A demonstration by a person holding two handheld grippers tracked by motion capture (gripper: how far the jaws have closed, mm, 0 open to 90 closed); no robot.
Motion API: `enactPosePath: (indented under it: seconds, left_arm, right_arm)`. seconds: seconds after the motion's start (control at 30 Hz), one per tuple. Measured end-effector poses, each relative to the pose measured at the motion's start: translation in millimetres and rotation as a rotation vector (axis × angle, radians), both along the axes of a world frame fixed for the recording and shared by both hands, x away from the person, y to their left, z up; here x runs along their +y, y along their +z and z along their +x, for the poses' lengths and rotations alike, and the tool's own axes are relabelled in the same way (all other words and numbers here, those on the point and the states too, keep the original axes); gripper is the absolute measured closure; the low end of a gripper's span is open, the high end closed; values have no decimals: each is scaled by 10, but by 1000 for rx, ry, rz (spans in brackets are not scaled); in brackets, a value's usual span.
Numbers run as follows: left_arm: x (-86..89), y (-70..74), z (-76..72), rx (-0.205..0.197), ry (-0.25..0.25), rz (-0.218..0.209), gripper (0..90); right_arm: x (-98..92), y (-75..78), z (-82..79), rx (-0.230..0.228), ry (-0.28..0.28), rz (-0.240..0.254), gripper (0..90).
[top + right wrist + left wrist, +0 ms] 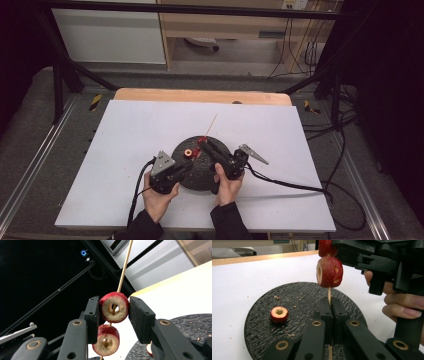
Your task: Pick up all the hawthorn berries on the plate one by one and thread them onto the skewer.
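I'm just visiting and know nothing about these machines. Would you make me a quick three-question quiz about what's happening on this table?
1. True or false: the left gripper is shut on the wooden skewer.
2. How many cored red fruits are threaded on the skewer? A) one B) two C) four
3. Fill in: one more cored fruit lies loose on the round black ____.

Key
1. True: its jaws pinch the stick below the lower fruit.
2. B: the right gripper clamps the upper fruit, and the lower one hangs beneath it.
3. Plate, which sits on the white table.
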State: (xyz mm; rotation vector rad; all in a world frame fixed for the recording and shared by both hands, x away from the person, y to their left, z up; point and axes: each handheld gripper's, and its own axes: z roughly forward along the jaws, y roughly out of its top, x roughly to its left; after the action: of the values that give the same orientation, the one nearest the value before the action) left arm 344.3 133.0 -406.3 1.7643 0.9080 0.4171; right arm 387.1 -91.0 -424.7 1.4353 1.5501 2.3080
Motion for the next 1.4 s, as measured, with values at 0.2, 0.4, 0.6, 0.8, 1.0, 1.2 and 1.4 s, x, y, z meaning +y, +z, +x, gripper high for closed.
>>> enactPosePath:
  seconds: [0.2, 0.4, 0.6, 0.8, 1.0, 1.2, 1.4]
  left_arm:
    - [84, -23, -24, 6, -5, 6, 886]
    - [252, -60, -40, 15, -6, 30, 885]
    - [436, -96, -67, 31, -15, 61, 884]
    - [642, -132, -120, 42, -18, 94, 884]
    - [878, -153, -168, 53, -16, 116, 884]
    - [1077, -204, -217, 71, -18, 126, 883]
    - [1220, -250, -274, 69, -23, 138, 883]
  right_arm:
    - [-58, 60, 13, -10, 4, -56, 508]
    - [-233, 105, 27, -4, 16, -184, 337]
    - [-367, 82, 44, 14, 52, -339, 182]
    - [-410, 61, 48, 31, 101, -475, 96]
    - [-424, 45, 74, 54, 152, -564, 66]
    - [-403, 59, 95, 72, 185, -665, 51]
    - [-304, 107, 135, 81, 220, -719, 51]
